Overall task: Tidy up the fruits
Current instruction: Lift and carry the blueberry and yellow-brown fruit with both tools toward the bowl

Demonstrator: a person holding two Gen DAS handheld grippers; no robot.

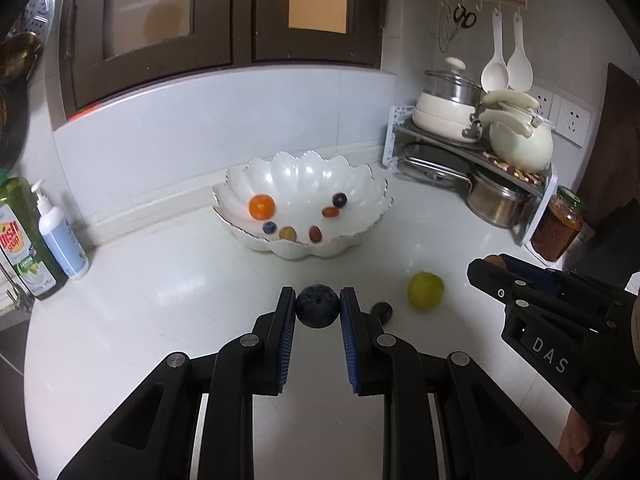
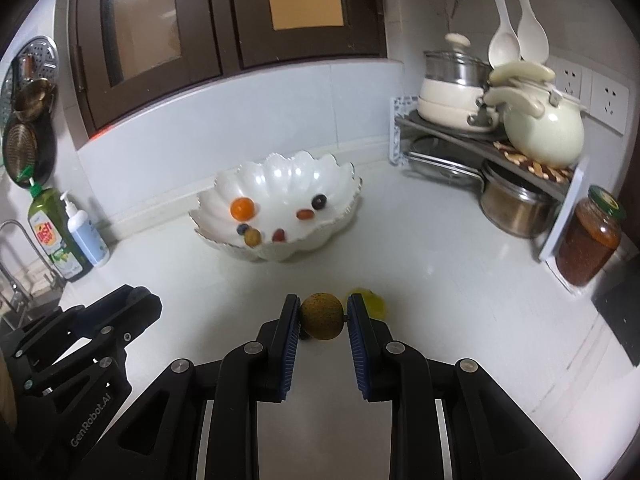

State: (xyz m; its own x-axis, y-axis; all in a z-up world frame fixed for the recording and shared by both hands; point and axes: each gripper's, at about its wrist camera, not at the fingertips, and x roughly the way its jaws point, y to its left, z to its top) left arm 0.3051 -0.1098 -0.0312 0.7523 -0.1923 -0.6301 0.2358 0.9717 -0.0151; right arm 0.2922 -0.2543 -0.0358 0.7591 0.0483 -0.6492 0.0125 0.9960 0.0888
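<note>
My left gripper (image 1: 318, 306) is shut on a dark blueberry (image 1: 317, 307) above the counter. My right gripper (image 2: 323, 316) is shut on a brown speckled round fruit (image 2: 322, 316); it also shows at the right of the left wrist view (image 1: 486, 266). A white scalloped bowl (image 1: 304, 176) stands ahead and holds an orange fruit (image 1: 262, 206), blueberries and small red and brown fruits. A green round fruit (image 1: 425, 290) and another dark berry (image 1: 382, 311) lie on the counter right of my left gripper. The green fruit shows partly behind my right finger (image 2: 376, 304).
A dish soap bottle (image 1: 24, 236) and a pump bottle (image 1: 62, 236) stand at the left by the sink. A corner rack (image 1: 472, 148) with pots and a kettle (image 1: 520, 140) is at the back right, with a jar (image 1: 558, 226) beside it.
</note>
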